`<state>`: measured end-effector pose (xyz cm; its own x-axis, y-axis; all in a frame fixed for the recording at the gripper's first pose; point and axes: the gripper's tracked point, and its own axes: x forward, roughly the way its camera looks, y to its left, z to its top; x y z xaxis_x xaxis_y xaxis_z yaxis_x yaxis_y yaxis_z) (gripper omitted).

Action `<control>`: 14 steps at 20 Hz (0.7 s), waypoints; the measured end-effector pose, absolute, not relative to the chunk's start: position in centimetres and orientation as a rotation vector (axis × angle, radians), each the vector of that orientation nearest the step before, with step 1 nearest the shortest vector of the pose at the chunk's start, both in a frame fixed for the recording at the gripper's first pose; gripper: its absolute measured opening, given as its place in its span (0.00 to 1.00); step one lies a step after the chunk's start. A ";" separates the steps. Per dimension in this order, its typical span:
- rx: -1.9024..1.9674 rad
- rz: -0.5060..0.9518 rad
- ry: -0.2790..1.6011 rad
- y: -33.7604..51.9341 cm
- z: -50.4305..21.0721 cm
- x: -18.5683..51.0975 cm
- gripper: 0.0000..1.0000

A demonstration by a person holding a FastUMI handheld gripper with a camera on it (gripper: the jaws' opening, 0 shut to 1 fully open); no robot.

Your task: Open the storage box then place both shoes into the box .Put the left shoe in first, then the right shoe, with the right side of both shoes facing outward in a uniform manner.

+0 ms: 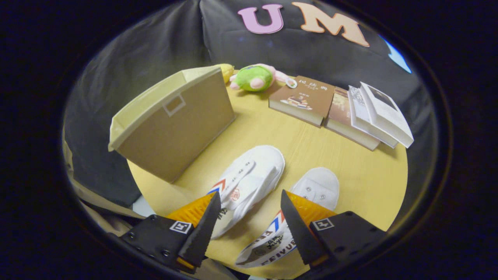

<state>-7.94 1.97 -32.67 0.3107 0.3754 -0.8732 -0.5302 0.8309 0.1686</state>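
Shoes first: two white canvas ones lie on the round wooden table [362, 179], toes pointing away from the gripper [249, 214]. One shoe [249, 177] lies between the spread fingers and just ahead of them, tipped onto its side; the other shoe [307, 202] is partly covered by the finger on that side. The gripper's fingers stand wide apart and hold nothing. Beyond the shoes stands the storage box [171, 124], a fabric-sided bin well apart from them, with its lid seemingly still on. Behind it rest a plush toy [256, 77] and a row of books [342, 112]. Both shoes look light and soft, so the canvas will probably fold under pressure. I judge the firmer heel collar or the rubber sole edge the best place to grip.
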 end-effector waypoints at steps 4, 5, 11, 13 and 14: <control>-0.236 0.650 1.171 2.1 -34.4 -9.0 0.86; -0.256 0.654 1.192 2.1 -35.0 -9.2 0.81; -0.278 0.622 1.297 2.4 -36.8 -9.3 0.46; -0.213 0.551 1.354 2.3 -37.1 -9.1 0.34; -0.162 0.500 1.376 1.9 -37.3 -8.8 0.28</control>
